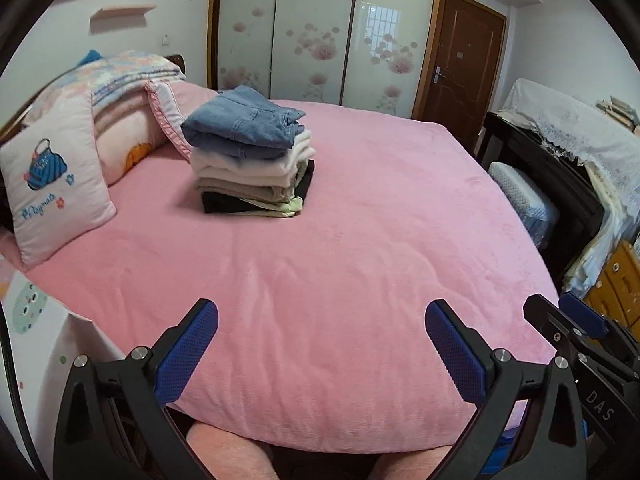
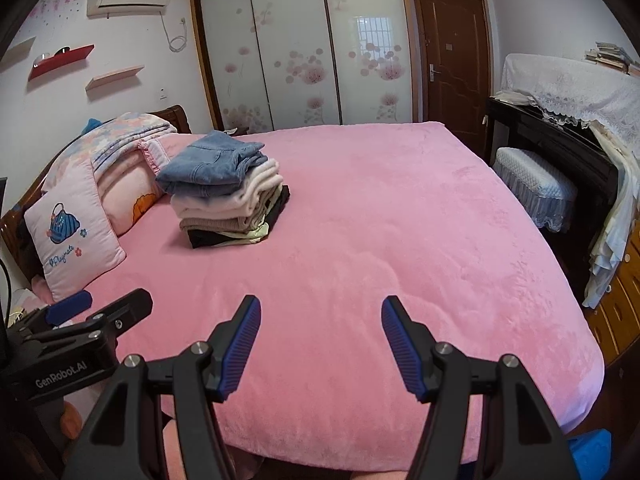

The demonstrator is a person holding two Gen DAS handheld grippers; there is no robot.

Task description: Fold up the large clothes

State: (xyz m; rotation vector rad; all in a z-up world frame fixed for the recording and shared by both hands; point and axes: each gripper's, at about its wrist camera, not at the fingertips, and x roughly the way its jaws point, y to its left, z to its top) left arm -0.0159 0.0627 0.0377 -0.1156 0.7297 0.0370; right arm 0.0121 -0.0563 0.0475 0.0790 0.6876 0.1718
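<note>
Stack's (image 1: 248,160) lower layers partly hidden

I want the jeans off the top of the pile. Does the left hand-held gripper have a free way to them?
Probably yes: the left hand-held gripper is open and empty, only bare pink bedspread lies before the folded jeans, though some way off.

Your left gripper (image 1: 322,334) has black angular arms, each finger faced with a blue dimpled pad (image 1: 188,354), and round silver screws (image 1: 140,353) at the joints. Seen from the right wrist camera, its side carries white lettering, "GenRobot.AI". Your right gripper (image 2: 321,330) is built the same: black arms, silver screws, blue ribbed pads (image 2: 240,350). From the left wrist camera, its body shows white letters, "DAS".
</note>
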